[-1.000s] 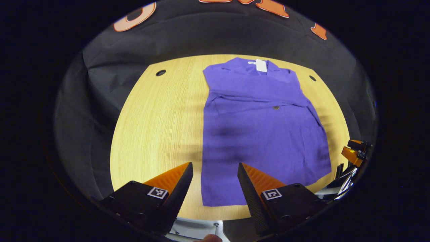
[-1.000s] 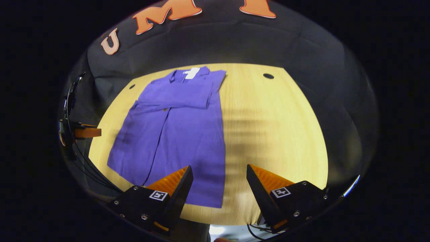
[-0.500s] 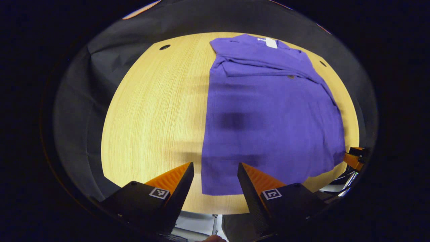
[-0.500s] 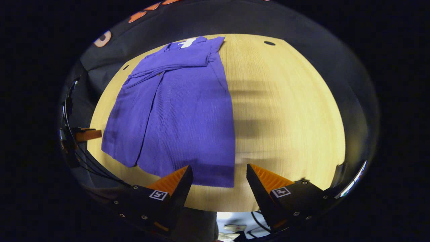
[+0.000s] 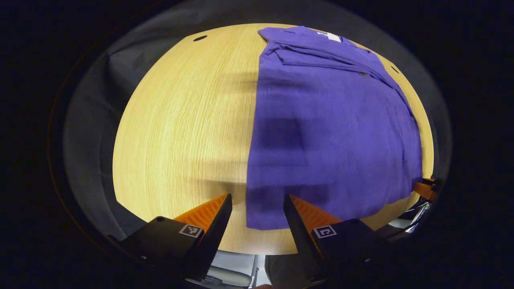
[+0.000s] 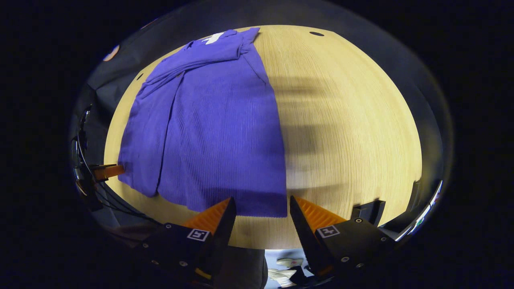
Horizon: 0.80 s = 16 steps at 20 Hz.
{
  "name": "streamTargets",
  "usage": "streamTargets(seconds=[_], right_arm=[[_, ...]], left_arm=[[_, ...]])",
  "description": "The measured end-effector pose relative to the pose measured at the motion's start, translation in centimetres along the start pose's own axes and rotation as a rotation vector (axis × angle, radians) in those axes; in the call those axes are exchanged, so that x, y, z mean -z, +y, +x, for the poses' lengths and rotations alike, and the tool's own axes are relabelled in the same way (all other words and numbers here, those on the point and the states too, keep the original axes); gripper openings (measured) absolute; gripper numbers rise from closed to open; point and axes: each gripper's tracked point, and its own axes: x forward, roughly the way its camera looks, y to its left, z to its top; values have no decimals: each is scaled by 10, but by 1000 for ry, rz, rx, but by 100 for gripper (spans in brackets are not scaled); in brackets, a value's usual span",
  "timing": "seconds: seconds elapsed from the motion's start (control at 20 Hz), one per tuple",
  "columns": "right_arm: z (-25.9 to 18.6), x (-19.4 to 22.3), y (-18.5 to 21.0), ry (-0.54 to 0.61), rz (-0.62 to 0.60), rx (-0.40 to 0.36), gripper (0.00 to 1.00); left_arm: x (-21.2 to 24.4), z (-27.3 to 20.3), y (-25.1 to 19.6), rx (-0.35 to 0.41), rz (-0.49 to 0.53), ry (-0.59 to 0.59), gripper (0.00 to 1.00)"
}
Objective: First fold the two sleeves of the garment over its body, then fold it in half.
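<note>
One purple ribbed-knit garment [image 5: 333,132] lies flat on one light wood-grain worktop [image 5: 180,132], collar at the far edge and hem at the near edge; in the right gripper view the same garment [image 6: 213,128] covers the left half of the worktop [image 6: 349,128]. Both sleeves lie folded across the chest, forming a horizontal band below the collar, where one white neck label [image 5: 333,37] shows. One small dark button [image 5: 363,74] sits near the band. Left tongs [image 5: 257,200] are released, straddling the hem's left corner without touching it. Right tongs [image 6: 260,202] are likewise released, framing the hem's right corner. Compared with a second ago, both pairs of tongs have descended toward the hem, so the garment appears larger and the booth wall has receded.
</note>
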Motion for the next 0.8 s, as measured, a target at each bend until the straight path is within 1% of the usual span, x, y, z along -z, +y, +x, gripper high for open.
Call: streamTargets(seconds=[0.05,0.1,0.15,0.2,0.25,0.3,0.35,0.4,0.45,0.55,0.6,0.65,0.75,0.8], right_arm=[[2,-1,-1,-6,-3,5,79],[2,0,2,8,-1,-4,65],[3,2,1,25,2,7,69],[3,3,4,39,-1,-3,65],[4,4,6,57,5,-4,54],[4,4,9,64,18,-13,48],[4,3,9,65,37,-8,39],[4,2,8,67,61,-9,34],[5,0,10,66,93,-26,22],[5,1,16,85,156,-68,11],[4,-1,20,86,179,-89,11],[2,-3,21,84,190,-99,10],[-5,-11,27,62,179,-127,6],[-9,-18,31,42,170,-147,6]], left_arm=[[-4,1,-2,11,-5,-19,84],[-5,3,-3,17,-2,-2,83],[-11,2,-4,28,-7,2,82],[-18,4,-6,43,-15,14,83],[-24,4,-7,60,-43,25,82],[-34,3,-7,65,-52,30,75],[-42,3,-9,68,-49,42,71],[-53,1,-13,84,-39,48,59],[-64,0,-19,110,-39,54,54],[-91,-5,-24,123,-34,80,18],[-107,-8,-24,125,-27,88,12],[-125,-13,-23,131,-16,97,9],[-167,-24,-22,146,-14,100,7],[-190,-33,-21,155,-16,97,7]])
